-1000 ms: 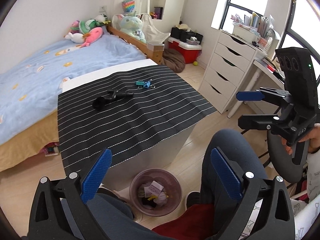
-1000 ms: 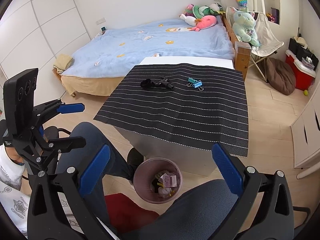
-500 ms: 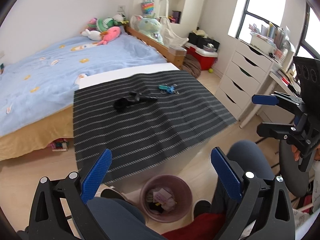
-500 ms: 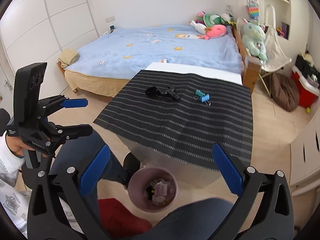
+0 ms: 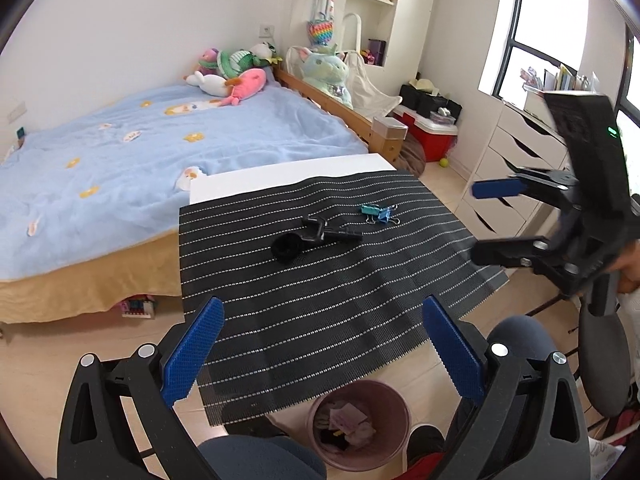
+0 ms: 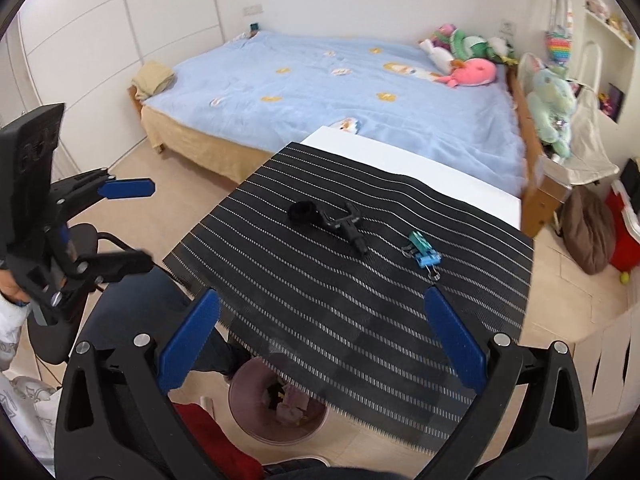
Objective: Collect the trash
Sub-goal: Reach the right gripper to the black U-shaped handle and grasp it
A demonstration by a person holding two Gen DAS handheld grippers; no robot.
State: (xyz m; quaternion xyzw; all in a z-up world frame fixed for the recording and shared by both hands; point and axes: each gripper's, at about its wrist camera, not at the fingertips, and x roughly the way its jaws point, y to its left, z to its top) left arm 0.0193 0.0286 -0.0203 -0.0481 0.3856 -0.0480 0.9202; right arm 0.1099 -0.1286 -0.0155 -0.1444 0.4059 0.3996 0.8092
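I'm holding my left gripper [image 5: 320, 354] and my right gripper [image 6: 322, 338] above the near edge of the striped black mat [image 5: 320, 280], both with jaws spread wide and gripping nothing. The pink trash bin [image 5: 360, 424] is sitting on the floor below the table edge, with crumpled scraps already inside. On the mat I'm seeing a black handled tool [image 5: 316, 234] and, just beside it, a pair of teal and blue binder clips [image 5: 378, 213]. I'm judging this as the approach step: next I'm needing to reach forward, drop over one piece and close squarely.
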